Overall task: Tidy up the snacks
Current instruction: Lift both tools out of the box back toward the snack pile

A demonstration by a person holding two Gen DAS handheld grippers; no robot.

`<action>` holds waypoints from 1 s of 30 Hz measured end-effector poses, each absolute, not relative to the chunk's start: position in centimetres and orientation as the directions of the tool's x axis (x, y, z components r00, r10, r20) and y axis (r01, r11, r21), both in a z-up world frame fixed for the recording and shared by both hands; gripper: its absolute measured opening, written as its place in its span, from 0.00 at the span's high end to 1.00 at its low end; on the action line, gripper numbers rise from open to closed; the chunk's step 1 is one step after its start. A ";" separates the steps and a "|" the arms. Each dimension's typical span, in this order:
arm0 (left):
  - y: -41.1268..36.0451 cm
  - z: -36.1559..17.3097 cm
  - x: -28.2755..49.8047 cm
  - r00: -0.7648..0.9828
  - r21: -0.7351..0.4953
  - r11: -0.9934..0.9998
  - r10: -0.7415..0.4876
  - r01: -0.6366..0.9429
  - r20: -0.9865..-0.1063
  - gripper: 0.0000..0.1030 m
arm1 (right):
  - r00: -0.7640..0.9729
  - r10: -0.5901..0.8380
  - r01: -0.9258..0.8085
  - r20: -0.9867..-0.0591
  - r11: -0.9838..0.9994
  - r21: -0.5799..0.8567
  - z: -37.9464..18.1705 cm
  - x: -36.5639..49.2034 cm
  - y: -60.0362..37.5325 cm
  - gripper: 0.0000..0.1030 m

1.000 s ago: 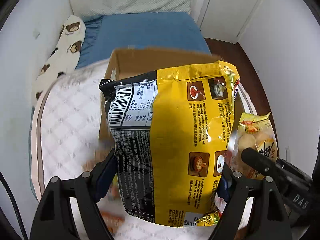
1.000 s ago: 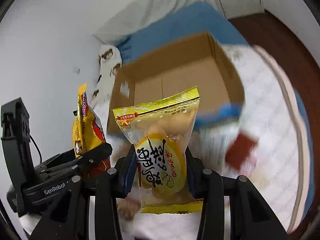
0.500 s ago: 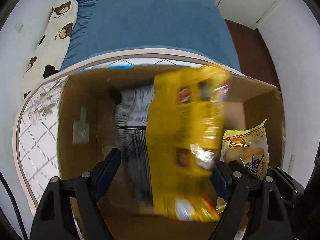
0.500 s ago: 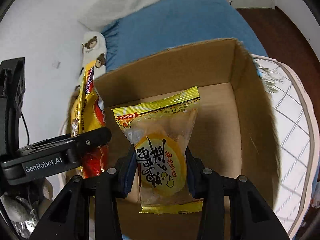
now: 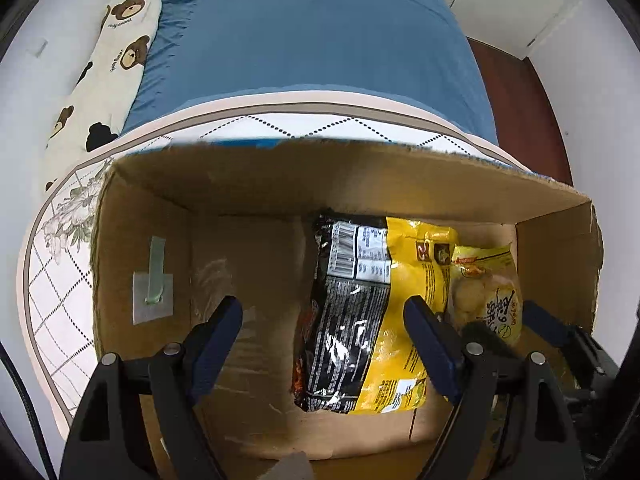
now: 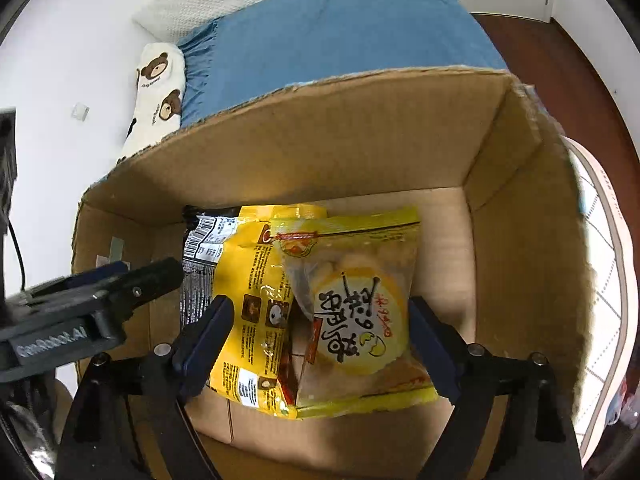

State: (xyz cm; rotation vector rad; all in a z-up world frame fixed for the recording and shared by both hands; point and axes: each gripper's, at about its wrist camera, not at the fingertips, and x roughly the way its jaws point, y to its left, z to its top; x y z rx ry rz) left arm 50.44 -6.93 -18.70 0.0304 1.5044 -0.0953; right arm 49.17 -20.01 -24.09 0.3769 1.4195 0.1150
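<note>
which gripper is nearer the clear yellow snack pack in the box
Right. The right gripper straddles the clear snack pack, jaws opening, pads off it. The left gripper is beside it, over the noodle bag.

"GenRobot.AI" is showing in blurred white letters on the left hand-held gripper (image 6: 132, 280). Large black Chinese characters are running across the clear snack bag (image 6: 356, 320). Barcode and print on the noodle packet (image 5: 360, 320) are staying too small to read.

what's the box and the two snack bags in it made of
Box: plain brown corrugated cardboard, matte, with ragged torn top edges.
Yellow-and-black bag: glossy plastic film; it glares and crinkles.
Yellow bag: partly clear plastic film; the pale pieces show through, with crimped ends.
</note>
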 end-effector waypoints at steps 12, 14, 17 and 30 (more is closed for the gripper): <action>-5.3 -13.2 44.2 0.264 -0.009 0.996 -0.033 0.094 -0.964 0.20 | 0.256 0.190 0.115 -0.948 0.968 0.225 -16.5 41.4 -20.2 0.13; -5.1 -11.8 42.5 0.304 -0.001 0.994 -0.034 0.105 -0.952 0.20 | 0.281 0.170 0.108 -0.945 0.972 0.207 -15.3 40.2 -20.0 0.13; -4.7 -10.1 40.3 0.345 -0.006 0.994 -0.044 0.112 -0.937 0.20 | 0.319 0.144 0.100 -0.937 0.978 0.184 -13.3 38.4 -19.7 0.13; -2.8 -3.7 32.1 0.459 -0.031 0.991 -0.089 0.133 -0.884 0.20 | 0.461 0.098 0.087 -0.882 0.984 0.155 -5.5 30.5 -18.6 0.13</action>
